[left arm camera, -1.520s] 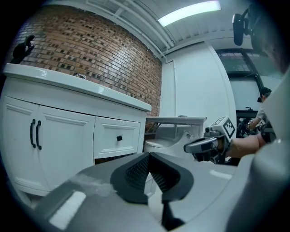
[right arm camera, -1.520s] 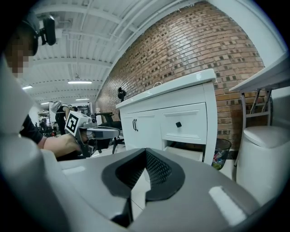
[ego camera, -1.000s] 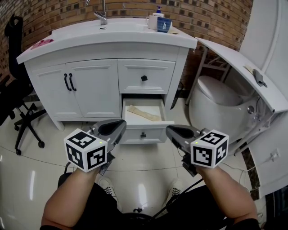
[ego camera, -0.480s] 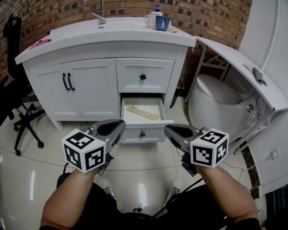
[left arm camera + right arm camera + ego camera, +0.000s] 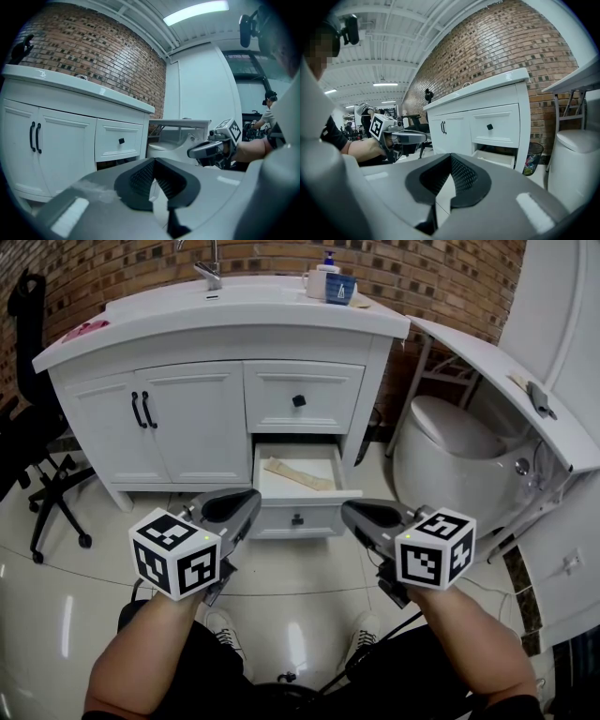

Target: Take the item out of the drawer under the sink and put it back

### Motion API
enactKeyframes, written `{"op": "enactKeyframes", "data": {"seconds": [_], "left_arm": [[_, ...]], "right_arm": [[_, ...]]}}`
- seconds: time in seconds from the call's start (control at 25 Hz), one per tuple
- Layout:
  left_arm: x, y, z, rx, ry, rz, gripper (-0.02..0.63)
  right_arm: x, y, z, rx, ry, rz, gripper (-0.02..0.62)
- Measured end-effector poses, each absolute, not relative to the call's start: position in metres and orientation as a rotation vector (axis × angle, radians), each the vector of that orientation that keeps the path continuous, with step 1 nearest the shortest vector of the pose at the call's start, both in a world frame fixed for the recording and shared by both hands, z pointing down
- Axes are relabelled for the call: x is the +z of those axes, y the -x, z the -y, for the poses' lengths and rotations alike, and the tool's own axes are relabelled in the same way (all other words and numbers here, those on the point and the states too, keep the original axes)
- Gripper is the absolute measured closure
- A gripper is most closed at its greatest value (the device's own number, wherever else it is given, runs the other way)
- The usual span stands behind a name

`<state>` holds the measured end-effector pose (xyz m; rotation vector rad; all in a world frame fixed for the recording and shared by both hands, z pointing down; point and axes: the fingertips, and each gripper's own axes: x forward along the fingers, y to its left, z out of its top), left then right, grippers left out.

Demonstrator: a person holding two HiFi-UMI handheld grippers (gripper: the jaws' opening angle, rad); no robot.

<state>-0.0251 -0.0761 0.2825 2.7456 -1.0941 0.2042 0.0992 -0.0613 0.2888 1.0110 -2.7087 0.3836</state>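
White wooden drawer open at twelve o'clock, flat beige strip inside, left tool at seven, right tool at five, both pinched together, empty.

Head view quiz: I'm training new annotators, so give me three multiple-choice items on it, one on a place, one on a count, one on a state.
1. Where does the tan item lie?
A) on the countertop
B) in the lower drawer
C) on the floor

2. How many black handles do the two cabinet doors carry together?
A) one
B) two
C) four

3. What state is the upper drawer in?
A) shut
B) pulled out
C) removed

Answers:
1 B: it lies flat inside the pulled-out drawer.
2 B: one bar on each door, side by side.
3 A: its front sits flush, unlike the drawer below.
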Motion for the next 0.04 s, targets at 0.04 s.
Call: {"op": "enactKeyframes", "data": {"seconds": [0.04], "left_arm": [[0.2824, 0.0254, 0.076, 0.204, -2.746, 1.095, 0.6]], "right_arm": [[0.2889, -0.0986, 0.0613, 0.383, -1.009, 2.709, 0.589]]}}
